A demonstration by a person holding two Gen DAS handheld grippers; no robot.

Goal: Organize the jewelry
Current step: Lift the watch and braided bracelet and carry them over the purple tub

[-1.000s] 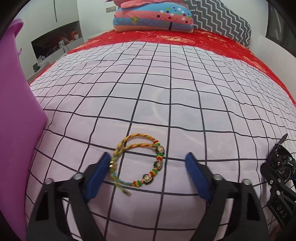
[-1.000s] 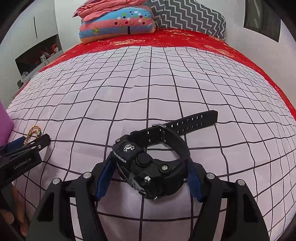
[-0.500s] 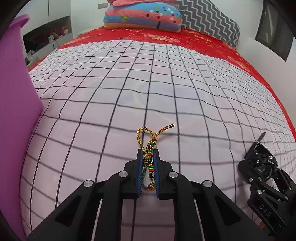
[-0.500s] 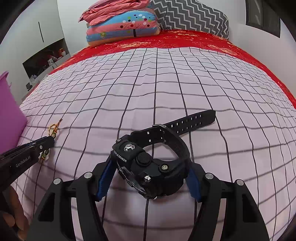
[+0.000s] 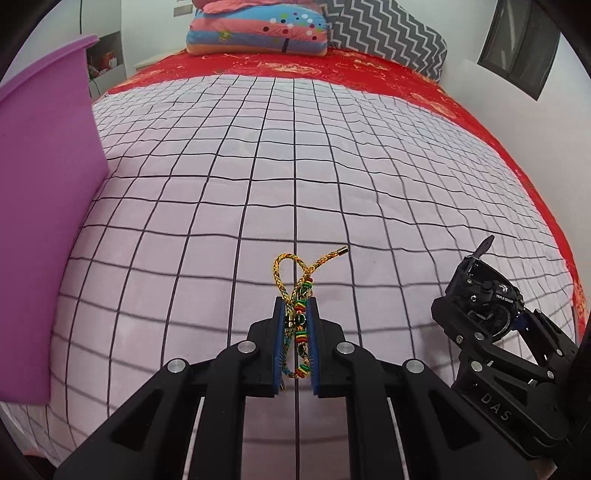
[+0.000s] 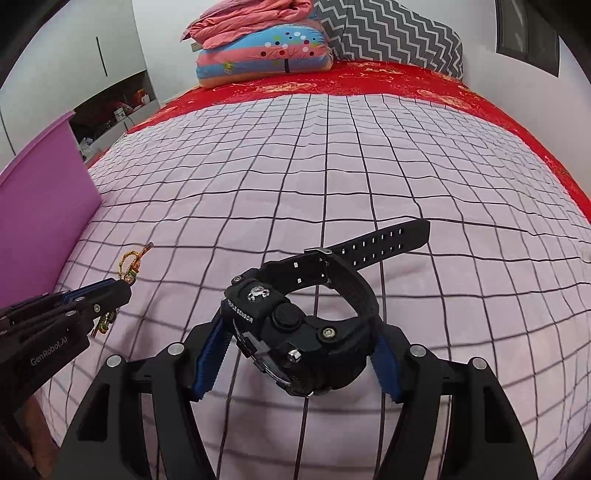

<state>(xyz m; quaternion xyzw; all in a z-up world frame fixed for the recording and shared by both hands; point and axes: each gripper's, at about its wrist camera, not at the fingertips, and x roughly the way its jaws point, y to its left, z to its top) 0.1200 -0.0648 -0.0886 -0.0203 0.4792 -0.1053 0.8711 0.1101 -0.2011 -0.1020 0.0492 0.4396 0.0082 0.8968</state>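
Note:
My left gripper (image 5: 295, 314) is shut on a braided yellow, red and green beaded bracelet (image 5: 295, 291). It holds the bracelet above the checked bedsheet, with a loop and a cord end sticking out past the fingertips. My right gripper (image 6: 299, 354) is shut on a chunky black watch (image 6: 295, 332), gripped by its case, the strap trailing to the right. The watch also shows at the right of the left wrist view (image 5: 480, 299). The bracelet shows at the left of the right wrist view (image 6: 133, 262).
A tall purple bin (image 5: 44, 192) stands on the left of the bed, also in the right wrist view (image 6: 40, 210). A white sheet with a black grid (image 5: 295, 166) covers the bed. Pillows (image 5: 258, 33) lie on a red cover at the far end.
My left gripper closed on the bracelet and lifted it off the sheet. My right gripper kept its hold on the watch and rose slightly.

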